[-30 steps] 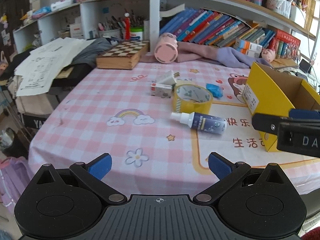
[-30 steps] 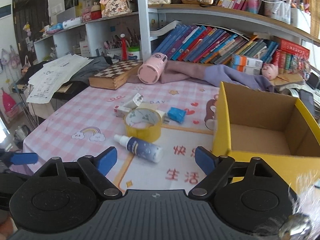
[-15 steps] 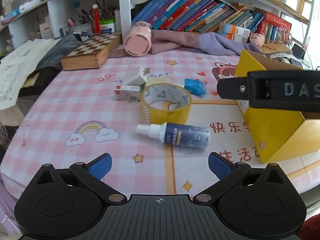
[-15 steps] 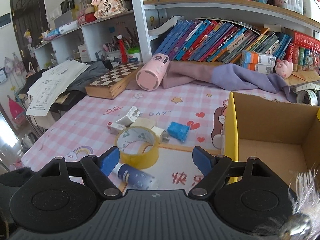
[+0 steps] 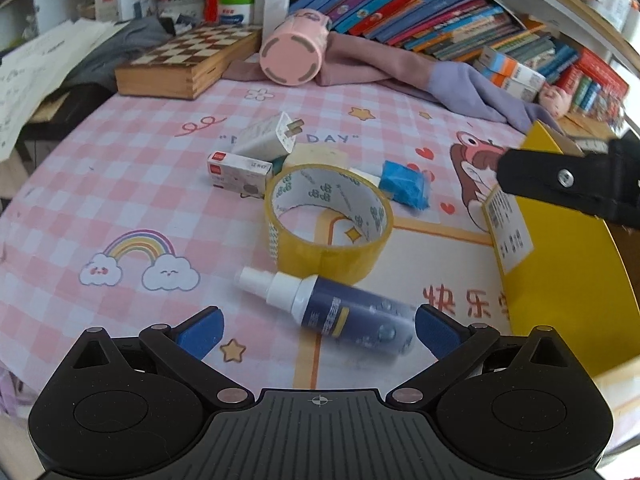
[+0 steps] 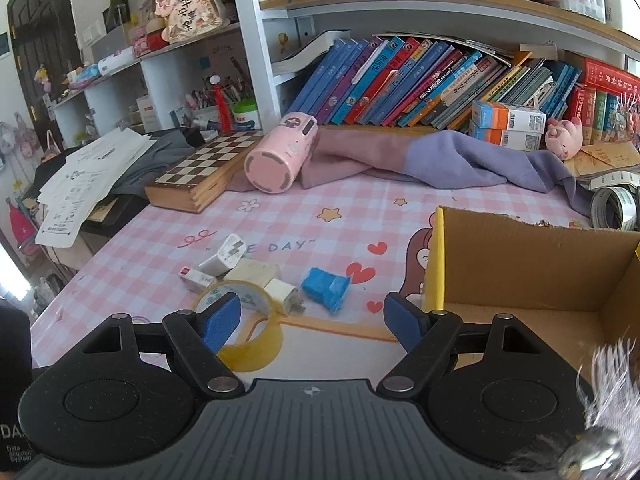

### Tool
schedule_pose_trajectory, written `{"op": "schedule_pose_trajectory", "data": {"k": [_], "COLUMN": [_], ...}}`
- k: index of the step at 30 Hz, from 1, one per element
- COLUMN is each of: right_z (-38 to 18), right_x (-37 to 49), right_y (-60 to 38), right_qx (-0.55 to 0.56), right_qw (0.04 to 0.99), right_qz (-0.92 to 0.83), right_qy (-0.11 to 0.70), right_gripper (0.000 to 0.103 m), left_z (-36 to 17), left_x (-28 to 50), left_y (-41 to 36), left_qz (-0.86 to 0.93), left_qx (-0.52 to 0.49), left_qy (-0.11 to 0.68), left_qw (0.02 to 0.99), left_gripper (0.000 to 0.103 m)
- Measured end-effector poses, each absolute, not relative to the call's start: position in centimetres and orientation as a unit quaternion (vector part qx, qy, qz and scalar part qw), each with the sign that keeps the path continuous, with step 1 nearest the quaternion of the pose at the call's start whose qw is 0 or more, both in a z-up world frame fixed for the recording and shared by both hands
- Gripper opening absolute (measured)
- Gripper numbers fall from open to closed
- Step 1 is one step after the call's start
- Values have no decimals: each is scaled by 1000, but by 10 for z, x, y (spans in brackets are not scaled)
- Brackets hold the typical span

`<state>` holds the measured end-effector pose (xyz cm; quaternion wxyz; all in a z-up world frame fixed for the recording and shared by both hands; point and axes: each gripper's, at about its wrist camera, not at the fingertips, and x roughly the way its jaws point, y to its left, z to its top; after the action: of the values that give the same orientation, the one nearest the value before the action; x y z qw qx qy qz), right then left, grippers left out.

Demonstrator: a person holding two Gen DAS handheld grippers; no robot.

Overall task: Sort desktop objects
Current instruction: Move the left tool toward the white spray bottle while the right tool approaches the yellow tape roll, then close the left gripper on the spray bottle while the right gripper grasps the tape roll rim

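My left gripper (image 5: 318, 330) is open, low over the table, with a dark blue spray bottle (image 5: 340, 310) lying between its fingertips. Behind the bottle stands a yellow tape roll (image 5: 328, 220), then a small white box (image 5: 239, 171), a white charger plug (image 5: 266, 134) and a blue crumpled item (image 5: 405, 185). The yellow cardboard box (image 5: 560, 280) is at the right. My right gripper (image 6: 312, 320) is open and empty, above the tape roll (image 6: 248, 340), beside the open box (image 6: 520, 280). The blue item (image 6: 325, 287) and chargers (image 6: 224, 258) lie ahead of it.
A pink cylinder (image 6: 280, 156) lies on its side near a chessboard box (image 6: 204, 172) at the back. Purple cloth (image 6: 440, 160) lies along the bookshelf. Papers (image 6: 84, 180) hang over the left edge. Another tape roll (image 6: 616, 206) lies behind the cardboard box.
My left gripper has moved forward and down so the spray bottle now lies between its fingertips. My right gripper has moved forward over the tape roll. Both stay open.
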<state>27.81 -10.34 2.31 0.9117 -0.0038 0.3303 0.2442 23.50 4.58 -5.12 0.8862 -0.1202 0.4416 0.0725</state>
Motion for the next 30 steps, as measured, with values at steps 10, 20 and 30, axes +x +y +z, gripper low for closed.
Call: {"op": "schedule_pose_trajectory", "data": {"k": [10, 20, 30], "right_z": [21, 12, -13], "right_x": [295, 307, 318], "right_y": [-102, -81, -53], "right_qx": [-8, 6, 6], "right_qw": [909, 889, 867], "right_qz": [250, 278, 263], "right_qy": [334, 365, 422], "right_gripper": [78, 78, 68], "left_z": [-64, -65, -66], "left_x": [261, 245, 220], "left_y": [45, 70, 87], "left_qz": [90, 124, 143], "left_qx": [-170, -175, -160], "left_qy": [449, 459, 485], "left_qw": [872, 862, 848], "left_gripper": [89, 71, 65]}}
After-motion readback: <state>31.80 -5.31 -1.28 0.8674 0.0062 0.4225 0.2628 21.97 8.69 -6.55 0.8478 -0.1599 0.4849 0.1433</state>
